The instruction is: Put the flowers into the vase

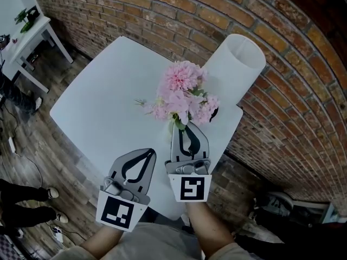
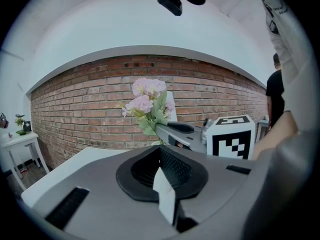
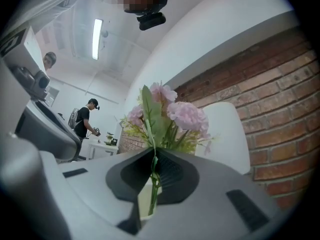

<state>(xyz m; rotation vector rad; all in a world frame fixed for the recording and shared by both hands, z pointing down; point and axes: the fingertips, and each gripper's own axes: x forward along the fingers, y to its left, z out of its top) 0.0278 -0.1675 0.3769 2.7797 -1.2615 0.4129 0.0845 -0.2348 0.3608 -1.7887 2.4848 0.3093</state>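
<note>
You are in a workroom or lab, not a home. A bare brick wall [image 1: 162, 10] and plank floor [image 1: 59, 145] surround your plain white desk [image 1: 97, 118]. A second white table [image 1: 33, 32] stands nearby, a strip light [image 3: 96, 39] hangs overhead, and a person with a backpack [image 3: 85, 120] works at another table.

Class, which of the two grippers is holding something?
The right gripper, shut on the stems of the pink flowers; the left gripper beside it is shut on nothing.

A red brick wall [image 1: 179, 10] backs the white table [image 1: 92, 112]. Wood-plank floor [image 1: 59, 150] lies below, with 1 white side table [image 1: 32, 34] far left
</note>
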